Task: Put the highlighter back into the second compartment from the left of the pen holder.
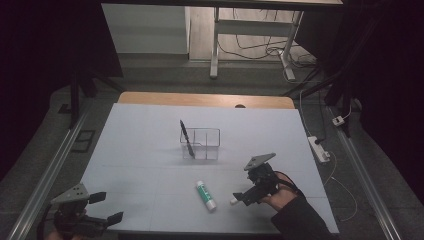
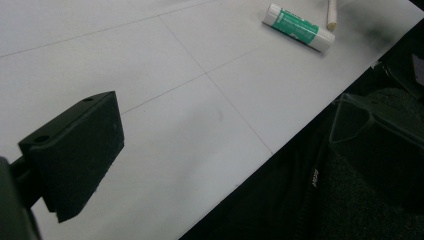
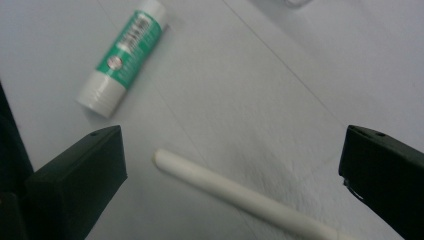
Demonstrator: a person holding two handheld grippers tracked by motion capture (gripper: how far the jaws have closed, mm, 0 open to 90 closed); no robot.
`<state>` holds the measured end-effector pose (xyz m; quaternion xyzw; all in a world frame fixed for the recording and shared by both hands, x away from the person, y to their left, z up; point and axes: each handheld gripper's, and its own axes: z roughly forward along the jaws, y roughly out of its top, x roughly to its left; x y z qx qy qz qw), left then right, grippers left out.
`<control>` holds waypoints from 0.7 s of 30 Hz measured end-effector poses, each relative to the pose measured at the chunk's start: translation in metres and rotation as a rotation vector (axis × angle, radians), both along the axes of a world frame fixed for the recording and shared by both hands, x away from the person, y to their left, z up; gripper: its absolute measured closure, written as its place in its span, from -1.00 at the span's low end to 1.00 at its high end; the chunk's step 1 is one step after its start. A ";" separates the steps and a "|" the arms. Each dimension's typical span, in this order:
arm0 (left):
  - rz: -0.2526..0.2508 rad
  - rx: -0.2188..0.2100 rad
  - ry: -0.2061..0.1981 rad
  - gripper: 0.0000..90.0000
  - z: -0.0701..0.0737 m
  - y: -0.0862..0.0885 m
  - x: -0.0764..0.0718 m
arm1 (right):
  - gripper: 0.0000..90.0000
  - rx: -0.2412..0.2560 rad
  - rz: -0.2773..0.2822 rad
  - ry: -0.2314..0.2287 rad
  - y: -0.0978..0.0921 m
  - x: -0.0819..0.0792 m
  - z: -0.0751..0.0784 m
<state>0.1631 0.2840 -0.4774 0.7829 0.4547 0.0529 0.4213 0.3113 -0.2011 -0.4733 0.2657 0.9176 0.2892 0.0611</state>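
The right gripper (image 3: 232, 170), jaws spread wide, is straddling a white stick (image 3: 240, 195) lying on the surface (image 3: 280, 100); closing off-centre could roll it away.

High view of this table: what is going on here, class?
A person holds a gripper in each hand. The right gripper is open, its fingers on either side of a white stick lying on the white table, not yet gripped. A green-labelled glue stick lies just beside it. Farther back, a clear organiser already holds a black pen leaning upright. The left gripper waits open at the near left corner.
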 end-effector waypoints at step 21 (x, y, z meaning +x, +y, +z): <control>0.001 -0.001 0.003 -0.98 0.000 0.000 0.000 | -0.78 -0.153 0.101 0.078 -0.012 0.009 -0.033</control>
